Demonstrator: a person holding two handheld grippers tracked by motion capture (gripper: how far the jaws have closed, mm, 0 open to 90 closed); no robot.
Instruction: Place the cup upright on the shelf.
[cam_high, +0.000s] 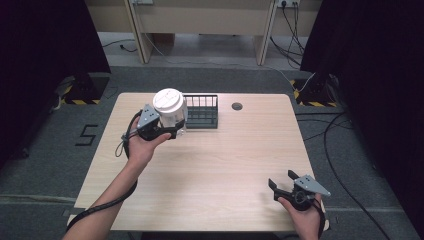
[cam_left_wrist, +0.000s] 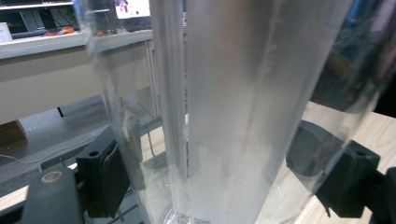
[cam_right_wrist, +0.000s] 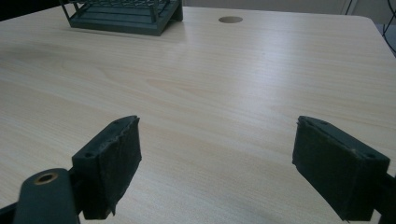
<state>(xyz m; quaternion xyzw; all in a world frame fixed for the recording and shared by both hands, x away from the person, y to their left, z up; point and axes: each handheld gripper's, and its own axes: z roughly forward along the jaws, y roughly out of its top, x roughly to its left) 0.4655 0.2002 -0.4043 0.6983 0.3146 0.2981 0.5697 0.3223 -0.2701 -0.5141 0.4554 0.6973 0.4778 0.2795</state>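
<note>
Presently we find the left claw (cam_high: 172, 131) clamped on a clear container with a white lid (cam_high: 169, 107), held upright and raised above the counter (cam_high: 225, 160) at its far left, just beside the dark wire rack (cam_high: 202, 111). In the left gripper view the black pads (cam_left_wrist: 109, 179) press both sides of the transparent wall (cam_left_wrist: 224, 112), low on the body. The right claw (cam_high: 281, 182) hovers near the front right corner with jaws spread wide, holding nothing. We judge the step in hand to be carrying the container toward the rack. To do it well, we advise keeping the grip steady, keeping the container vertical and clearing the rack's rim before lowering.
</note>
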